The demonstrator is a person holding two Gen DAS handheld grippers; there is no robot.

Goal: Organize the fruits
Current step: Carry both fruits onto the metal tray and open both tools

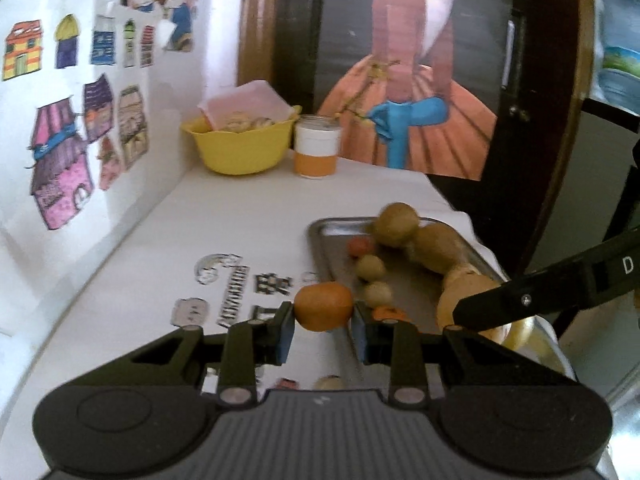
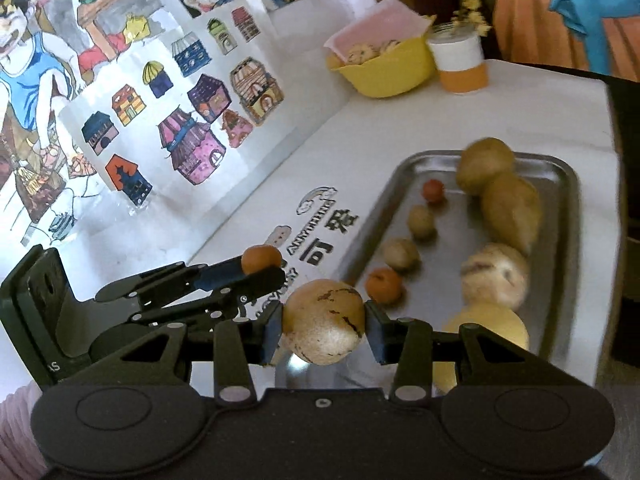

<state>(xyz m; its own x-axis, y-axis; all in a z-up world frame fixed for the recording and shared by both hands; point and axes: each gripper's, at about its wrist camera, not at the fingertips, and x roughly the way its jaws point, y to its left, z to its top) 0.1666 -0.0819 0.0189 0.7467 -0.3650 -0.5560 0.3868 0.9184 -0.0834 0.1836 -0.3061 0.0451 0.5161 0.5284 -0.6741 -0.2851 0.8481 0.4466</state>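
Bare tabletop [image 2: 400, 120] between tray [image 2: 568, 184] and bowl [image 2: 384, 76]; tray's right side crowded with fruit [image 2: 508, 208].

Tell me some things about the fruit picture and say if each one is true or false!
1. The left tongs hold an orange. True.
2. The right tongs are empty. False: they grip a pale speckled fruit.
3. The fruits lie on a metal tray. True.
4. The bowl at the back is blue. False: it is yellow.
5. A white and orange jar stands beside the bowl. True.
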